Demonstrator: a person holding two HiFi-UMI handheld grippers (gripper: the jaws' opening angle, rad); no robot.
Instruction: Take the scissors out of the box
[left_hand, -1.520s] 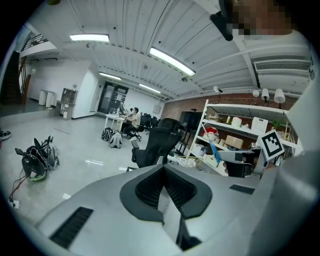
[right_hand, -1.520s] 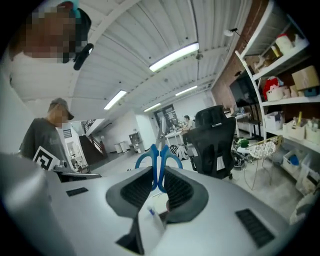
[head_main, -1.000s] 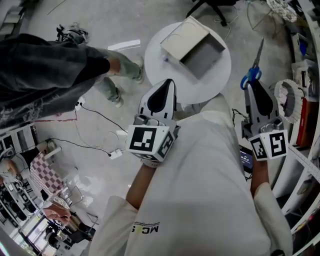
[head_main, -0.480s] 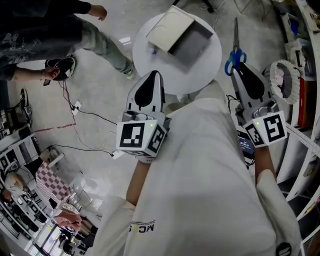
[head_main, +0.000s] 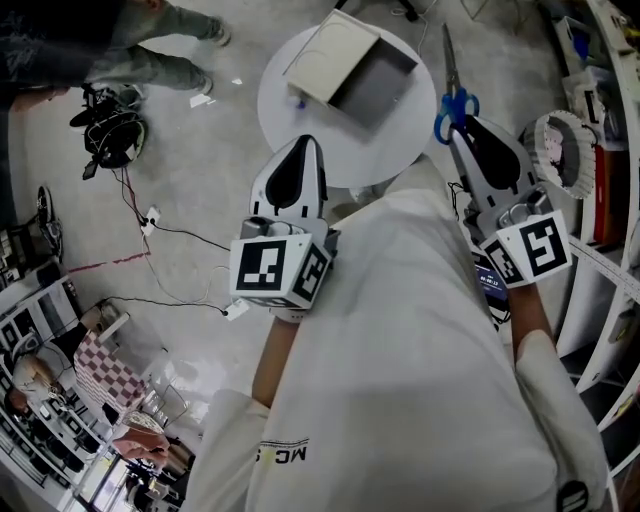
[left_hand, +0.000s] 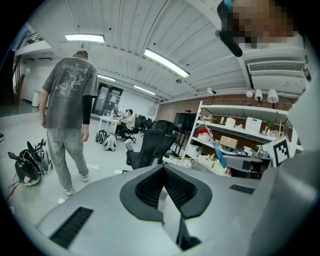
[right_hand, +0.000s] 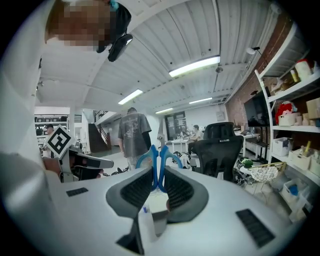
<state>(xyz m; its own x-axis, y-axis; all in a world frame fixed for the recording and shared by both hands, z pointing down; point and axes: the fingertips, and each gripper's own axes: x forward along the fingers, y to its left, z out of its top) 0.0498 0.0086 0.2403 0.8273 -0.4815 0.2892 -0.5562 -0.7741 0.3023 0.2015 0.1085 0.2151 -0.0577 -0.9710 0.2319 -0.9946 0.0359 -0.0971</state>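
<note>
Right gripper (head_main: 452, 126) drifted left toward the table (head_main: 300, 120) since half a second ago, scissors (head_main: 449, 62) moving with it. Jaws clamped on the blue handles, seen in the right gripper view (right_hand: 155, 172). Blades point to 12 o'clock. Scissors are out of the box (head_main: 382, 90), in the air at its 3 o'clock, by the table's rim. Left gripper (head_main: 303, 146) has its jaws closed with nothing between them, hovering at the table's 6 o'clock edge. Bystander (left_hand: 65, 115) stands off at 10 o'clock.
</note>
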